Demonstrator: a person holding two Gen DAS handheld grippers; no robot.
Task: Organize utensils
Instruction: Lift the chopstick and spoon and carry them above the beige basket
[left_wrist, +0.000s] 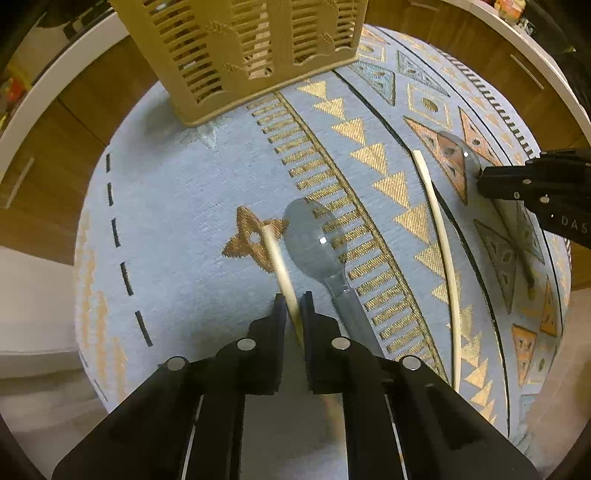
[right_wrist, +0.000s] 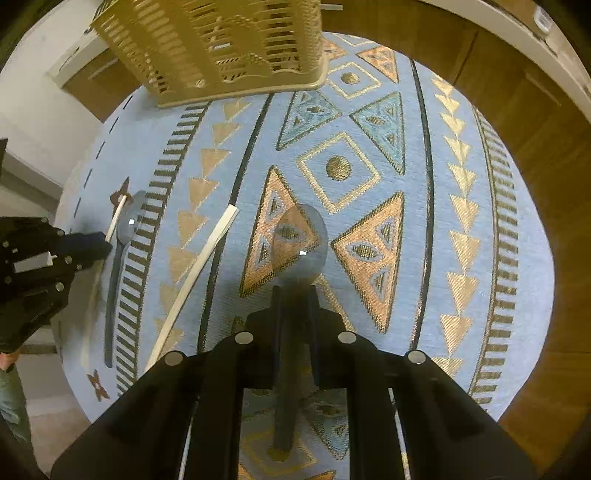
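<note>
A blue patterned cloth covers the desk, with a beige slotted utensil basket standing at 12 o'clock. The left gripper is clenched on a white stick, beside a clear spoon lying on the cloth. The right gripper grasps another clear spoon at its neck; a second white stick lies between the two.

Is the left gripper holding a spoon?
No, the left gripper is shut on a white chopstick; the clear spoon lies beside it.
</note>
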